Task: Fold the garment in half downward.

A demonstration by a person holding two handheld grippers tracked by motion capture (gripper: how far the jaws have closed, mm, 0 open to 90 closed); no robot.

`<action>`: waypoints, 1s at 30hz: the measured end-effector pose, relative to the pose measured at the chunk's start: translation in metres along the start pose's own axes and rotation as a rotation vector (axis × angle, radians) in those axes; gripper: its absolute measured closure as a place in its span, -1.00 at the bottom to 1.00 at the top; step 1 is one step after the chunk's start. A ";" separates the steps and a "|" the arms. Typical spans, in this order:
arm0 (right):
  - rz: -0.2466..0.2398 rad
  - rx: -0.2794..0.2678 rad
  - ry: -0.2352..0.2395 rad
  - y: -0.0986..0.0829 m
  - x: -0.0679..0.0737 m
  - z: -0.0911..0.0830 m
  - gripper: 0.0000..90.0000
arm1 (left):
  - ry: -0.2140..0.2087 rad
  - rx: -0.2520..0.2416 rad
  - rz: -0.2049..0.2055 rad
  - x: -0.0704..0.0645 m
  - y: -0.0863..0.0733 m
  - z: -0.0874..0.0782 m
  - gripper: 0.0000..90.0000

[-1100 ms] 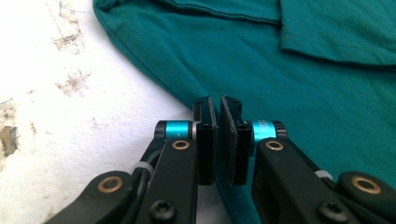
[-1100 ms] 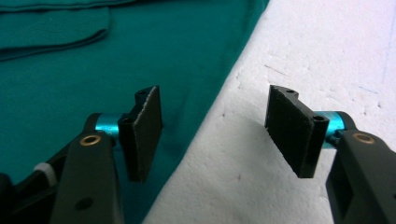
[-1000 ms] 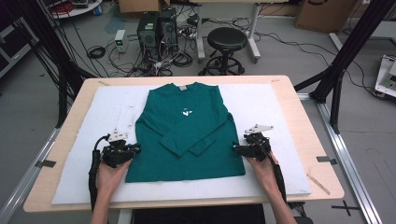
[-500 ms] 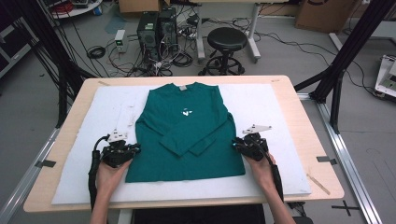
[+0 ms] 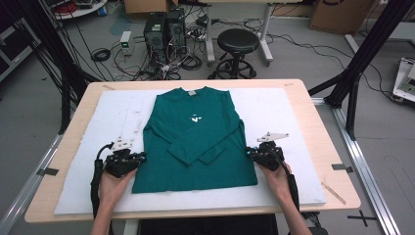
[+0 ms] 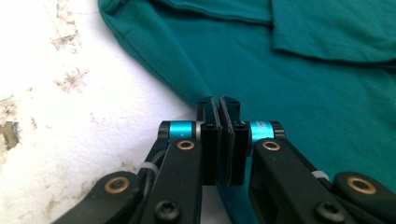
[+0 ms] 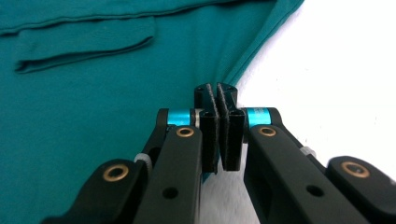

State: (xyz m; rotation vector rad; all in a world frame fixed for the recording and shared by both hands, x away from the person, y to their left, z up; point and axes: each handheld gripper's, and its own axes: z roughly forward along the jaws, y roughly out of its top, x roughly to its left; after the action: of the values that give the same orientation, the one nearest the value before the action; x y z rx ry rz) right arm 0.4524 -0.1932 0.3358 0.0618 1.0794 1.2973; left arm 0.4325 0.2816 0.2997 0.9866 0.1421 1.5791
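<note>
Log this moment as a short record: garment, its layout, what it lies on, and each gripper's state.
garment: green long-sleeved shirt
layout: flat, collar away from the person, sleeves folded across the front
surface: white mat on wooden table
left gripper: jaws shut on the shirt's side edge
right gripper: jaws shut on the opposite side edge

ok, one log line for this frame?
left hand-held gripper: shut on shirt side edge | right hand-held gripper: shut on opposite edge | sleeves folded across front
</note>
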 end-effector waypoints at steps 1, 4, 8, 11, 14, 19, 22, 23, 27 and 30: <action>0.002 -0.002 0.006 -0.001 0.000 -0.002 0.98 | -0.005 -0.001 0.005 -0.001 -0.001 -0.002 0.93; 0.002 -0.005 0.030 -0.006 0.000 -0.010 0.98 | -0.025 -0.005 0.007 -0.005 -0.007 -0.007 0.93; 0.005 -0.006 0.052 -0.016 0.001 -0.016 0.98 | -0.029 0.002 0.019 -0.011 -0.015 -0.011 0.93; -0.002 -0.011 0.059 -0.024 0.004 -0.021 0.98 | -0.033 -0.001 0.029 -0.017 -0.020 -0.017 0.93; -0.007 -0.013 0.077 -0.030 0.008 -0.029 0.98 | -0.042 0.003 0.033 -0.022 -0.025 -0.022 0.93; -0.030 -0.004 0.097 -0.041 0.014 -0.040 0.98 | -0.057 0.015 0.043 -0.031 -0.034 -0.030 0.93; -0.039 0.009 0.098 -0.048 0.018 -0.045 0.98 | -0.066 0.016 0.047 -0.036 -0.039 -0.035 0.93; -0.046 0.010 0.099 -0.050 0.020 -0.046 0.98 | -0.071 0.018 0.050 -0.037 -0.040 -0.037 0.93; -0.050 0.007 0.112 -0.057 0.023 -0.053 0.97 | -0.086 0.018 0.046 -0.039 -0.045 -0.041 0.93; -0.037 0.007 0.120 -0.058 0.023 -0.052 0.83 | -0.102 0.017 0.029 -0.036 -0.043 -0.040 0.81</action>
State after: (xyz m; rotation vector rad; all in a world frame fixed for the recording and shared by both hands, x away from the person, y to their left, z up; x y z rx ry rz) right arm 0.4575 -0.2214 0.2599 -0.0311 1.1820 1.2763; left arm 0.4367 0.2799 0.2308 1.0845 0.0709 1.5527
